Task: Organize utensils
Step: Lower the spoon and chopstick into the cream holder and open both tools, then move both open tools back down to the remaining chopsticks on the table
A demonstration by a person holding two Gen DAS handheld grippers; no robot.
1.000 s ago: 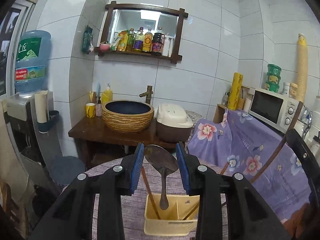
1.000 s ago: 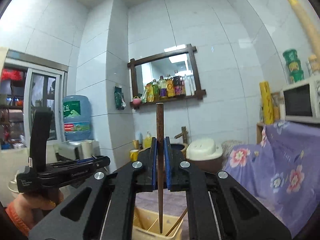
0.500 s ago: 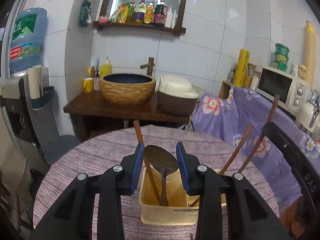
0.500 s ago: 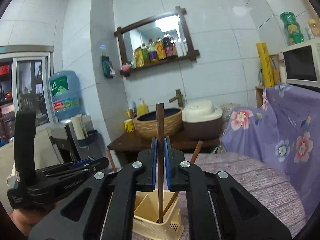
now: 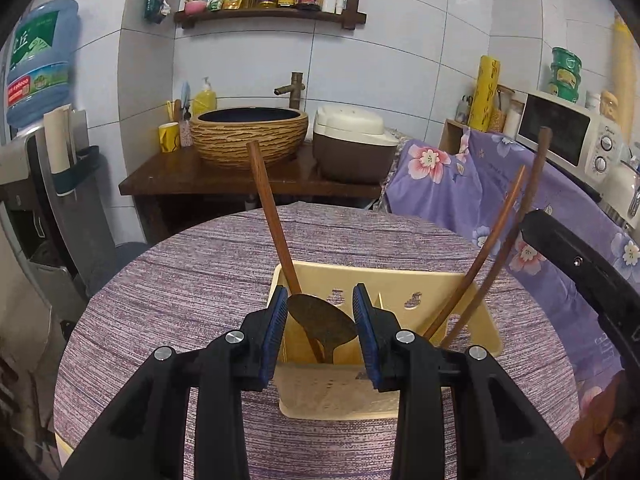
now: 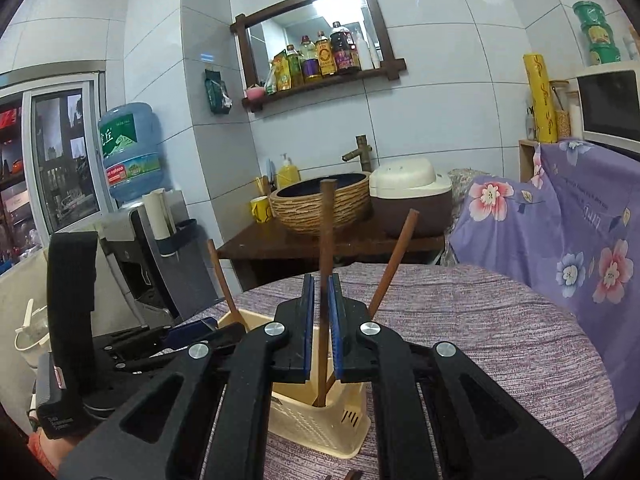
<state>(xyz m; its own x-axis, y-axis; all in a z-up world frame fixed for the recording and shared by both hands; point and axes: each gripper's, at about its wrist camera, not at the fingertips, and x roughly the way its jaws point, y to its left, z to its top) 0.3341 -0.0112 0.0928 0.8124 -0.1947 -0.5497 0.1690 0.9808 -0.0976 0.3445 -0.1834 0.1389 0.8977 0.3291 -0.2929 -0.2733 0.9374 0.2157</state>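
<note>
spoon (image 5: 322, 326): dull metal | chopstick (image 6: 325, 264): matt wood | caddy (image 5: 400, 280): smooth cream plastic | tablecloth (image 5: 192, 280): woven cloth

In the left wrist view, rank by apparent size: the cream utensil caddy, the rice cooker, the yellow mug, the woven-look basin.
1. Utensil caddy, though nearness inflates it.
2. Woven-look basin and rice cooker: too alike to rank.
3. Yellow mug, clearly smallest.

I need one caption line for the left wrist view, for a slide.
Left gripper holds a spoon by its bowl over the cream utensil holder on the purple tablecloth.
</note>
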